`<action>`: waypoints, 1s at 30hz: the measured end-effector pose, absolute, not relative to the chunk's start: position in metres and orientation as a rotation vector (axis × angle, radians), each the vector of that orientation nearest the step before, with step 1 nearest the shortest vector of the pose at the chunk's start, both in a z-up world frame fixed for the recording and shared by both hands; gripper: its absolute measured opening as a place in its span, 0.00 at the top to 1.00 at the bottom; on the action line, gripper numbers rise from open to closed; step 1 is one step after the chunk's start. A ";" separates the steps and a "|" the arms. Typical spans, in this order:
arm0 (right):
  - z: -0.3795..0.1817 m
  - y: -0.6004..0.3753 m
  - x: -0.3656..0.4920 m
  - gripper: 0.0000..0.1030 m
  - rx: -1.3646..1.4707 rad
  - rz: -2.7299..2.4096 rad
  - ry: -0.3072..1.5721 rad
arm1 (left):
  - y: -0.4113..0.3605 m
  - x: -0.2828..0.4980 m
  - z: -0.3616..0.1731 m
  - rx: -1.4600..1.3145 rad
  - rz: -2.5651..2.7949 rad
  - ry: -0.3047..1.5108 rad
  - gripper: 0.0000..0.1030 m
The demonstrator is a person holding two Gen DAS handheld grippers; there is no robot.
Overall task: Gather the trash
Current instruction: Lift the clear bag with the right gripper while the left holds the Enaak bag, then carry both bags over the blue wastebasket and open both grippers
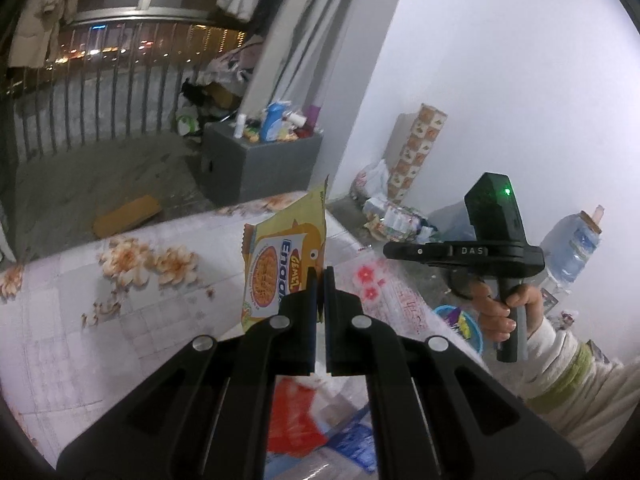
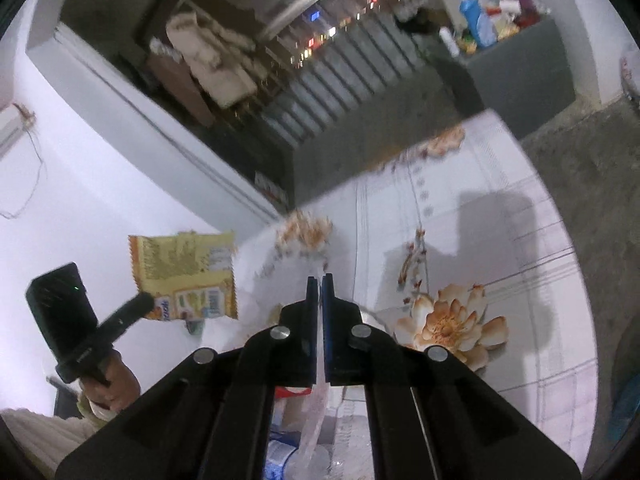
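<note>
My left gripper (image 1: 320,276) is shut on a yellow noodle wrapper (image 1: 280,264) and holds it upright above the floral table (image 1: 132,320). The wrapper also shows in the right wrist view (image 2: 188,276), held by the left gripper (image 2: 140,304). My right gripper (image 2: 321,280) is shut on the thin edge of a clear plastic bag (image 2: 316,412) that hangs below it with trash inside. In the left wrist view the right gripper's body (image 1: 460,252) is at the right, its fingertips out of sight. Red, white and blue packets (image 1: 304,416) lie under the left gripper.
A grey bin (image 1: 260,164) full of bottles stands beyond the table by the curtain. Bags and a patterned roll (image 1: 416,148) pile against the white wall. A large water bottle (image 1: 572,244) and a blue bowl (image 1: 468,324) sit at the right. Balcony railing (image 1: 100,92) is behind.
</note>
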State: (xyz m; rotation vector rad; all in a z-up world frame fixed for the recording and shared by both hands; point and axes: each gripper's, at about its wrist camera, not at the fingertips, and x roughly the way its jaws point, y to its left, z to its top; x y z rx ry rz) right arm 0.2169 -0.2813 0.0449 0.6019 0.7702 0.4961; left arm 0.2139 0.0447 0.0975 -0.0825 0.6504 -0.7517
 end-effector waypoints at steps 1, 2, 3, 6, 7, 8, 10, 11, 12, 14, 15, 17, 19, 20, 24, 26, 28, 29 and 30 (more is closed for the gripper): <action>0.050 -0.288 0.211 0.98 0.615 0.490 0.744 | 0.038 0.212 0.103 -0.080 -0.768 0.642 0.99; 0.055 -0.296 0.205 0.98 0.627 0.484 0.721 | 0.032 0.210 0.107 -0.075 -0.783 0.637 0.99; 0.060 -0.306 0.196 0.98 0.639 0.471 0.693 | 0.025 0.208 0.111 -0.068 -0.798 0.630 0.99; 0.071 -0.338 0.166 0.98 0.679 0.426 0.613 | -0.007 0.202 0.124 -0.038 -0.861 0.610 0.99; 0.073 -0.346 0.158 0.98 0.687 0.413 0.596 | -0.023 0.200 0.128 -0.030 -0.897 0.611 0.99; 0.074 -0.356 0.147 0.98 0.697 0.393 0.575 | -0.038 0.199 0.131 -0.025 -0.930 0.619 0.99; 0.074 -0.383 0.119 0.98 0.724 0.337 0.526 | -0.069 0.196 0.135 -0.009 -0.993 0.637 0.99; 0.074 -0.397 0.106 0.98 0.734 0.306 0.509 | -0.088 0.194 0.136 0.005 -1.025 0.646 0.99; 0.071 -0.417 0.084 0.98 0.752 0.256 0.484 | -0.113 0.190 0.137 0.028 -1.073 0.658 0.99; 0.066 -0.442 0.055 0.98 0.774 0.186 0.457 | -0.152 0.182 0.136 0.064 -1.144 0.678 0.99; 0.060 -0.459 0.036 0.98 0.786 0.128 0.445 | -0.173 0.178 0.134 0.087 -1.181 0.692 0.99; 0.048 -0.487 0.001 0.98 0.814 0.030 0.425 | -0.223 0.167 0.125 0.142 -1.257 0.734 0.99; 0.030 -0.518 -0.036 0.98 0.854 -0.090 0.412 | -0.272 0.155 0.112 0.194 -1.331 0.780 0.99; 0.018 -0.535 -0.057 0.98 0.879 -0.162 0.410 | -0.295 0.150 0.103 0.219 -1.363 0.802 0.99; -0.024 -0.576 -0.103 0.98 0.962 -0.363 0.428 | -0.385 0.124 0.065 0.314 -1.472 0.892 0.99; -0.048 -0.593 -0.118 0.98 1.007 -0.450 0.443 | -0.429 0.112 0.040 0.353 -1.515 0.930 0.99; -0.073 -0.611 -0.127 0.98 1.069 -0.531 0.452 | -0.463 0.103 0.016 0.374 -1.539 0.989 0.99; -0.083 -0.618 -0.132 0.98 1.090 -0.565 0.455 | -0.477 0.100 0.004 0.385 -1.542 1.010 0.99; -0.096 -0.628 -0.134 0.98 1.122 -0.606 0.455 | -0.490 0.098 -0.007 0.396 -1.539 1.026 0.99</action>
